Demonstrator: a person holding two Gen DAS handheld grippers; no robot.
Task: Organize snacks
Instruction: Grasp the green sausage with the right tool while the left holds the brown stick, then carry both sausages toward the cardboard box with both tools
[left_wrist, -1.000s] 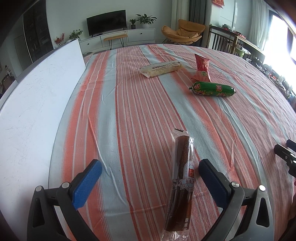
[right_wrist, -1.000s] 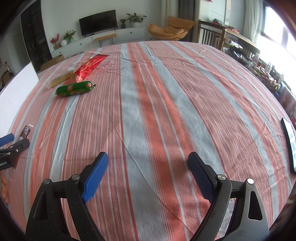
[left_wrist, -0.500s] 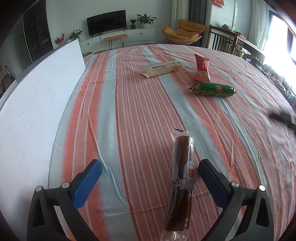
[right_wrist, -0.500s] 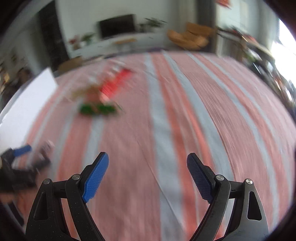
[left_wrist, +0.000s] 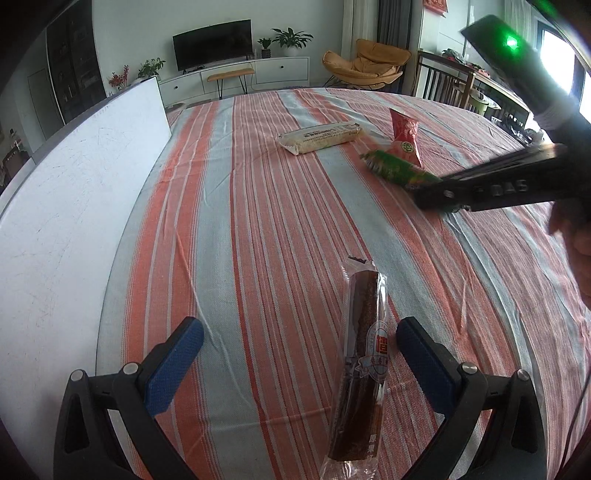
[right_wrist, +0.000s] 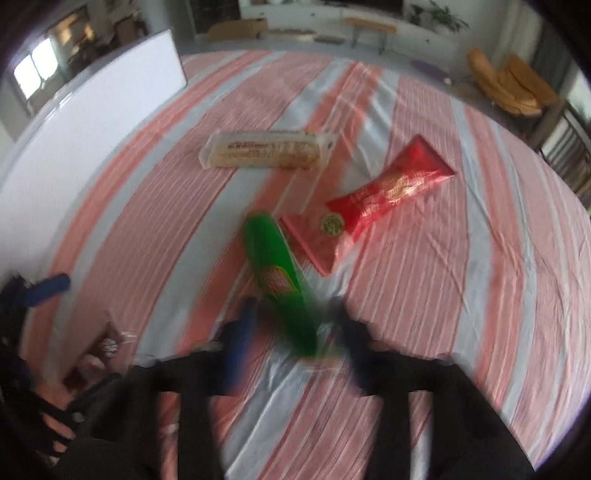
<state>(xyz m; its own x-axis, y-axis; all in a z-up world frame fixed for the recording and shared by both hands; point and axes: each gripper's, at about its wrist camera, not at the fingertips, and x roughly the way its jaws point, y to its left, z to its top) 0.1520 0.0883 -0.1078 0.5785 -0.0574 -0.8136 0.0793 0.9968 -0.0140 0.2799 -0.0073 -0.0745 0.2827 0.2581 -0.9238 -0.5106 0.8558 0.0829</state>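
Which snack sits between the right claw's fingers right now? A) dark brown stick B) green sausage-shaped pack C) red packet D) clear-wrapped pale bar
B. In the right wrist view, the near end of the green sausage-shaped pack lies between the fingers of the right claw, while the red packet and the pale bar lie farther out on the striped cloth.

Four wrapped snacks (left_wrist: 364, 354) on striped cloth (left_wrist: 258, 206)

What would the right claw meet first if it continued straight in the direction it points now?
Most likely the green snack tube: its near end already lies between the right claw fingers. The picture is blurred, so contact cannot be told.
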